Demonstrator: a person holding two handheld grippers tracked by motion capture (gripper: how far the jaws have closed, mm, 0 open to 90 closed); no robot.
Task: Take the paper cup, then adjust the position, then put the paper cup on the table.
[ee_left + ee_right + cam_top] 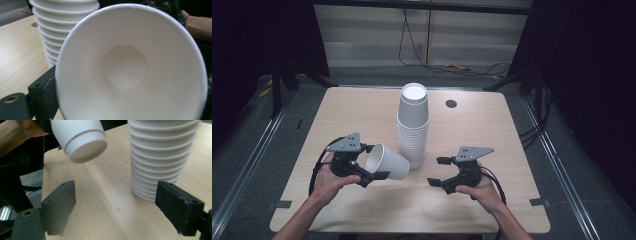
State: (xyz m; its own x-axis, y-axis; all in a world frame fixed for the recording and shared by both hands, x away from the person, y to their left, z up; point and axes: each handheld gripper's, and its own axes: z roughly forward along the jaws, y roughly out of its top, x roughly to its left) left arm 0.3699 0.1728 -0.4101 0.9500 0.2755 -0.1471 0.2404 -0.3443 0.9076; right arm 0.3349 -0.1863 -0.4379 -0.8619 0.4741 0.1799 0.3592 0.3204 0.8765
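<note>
A white paper cup (394,162) hangs on its side just above the table, base pointing right toward a tall stack of upturned white cups (413,125). My left gripper (376,161) is shut on it at the rim. In the left gripper view I look into the cup's mouth (125,67), one black finger (43,95) against its outer wall and the stack (57,25) behind. My right gripper (435,171) stands open right of the stack with nothing between its fingers. In the right gripper view the gripper (115,205) faces the stack (160,157) and the cup's base (82,145).
The light wooden table (337,110) has a round cable hole (451,103) at the back right of the stack. Cables (472,67) lie on the floor beyond the far edge. The person's right hand (197,25) shows past the cup.
</note>
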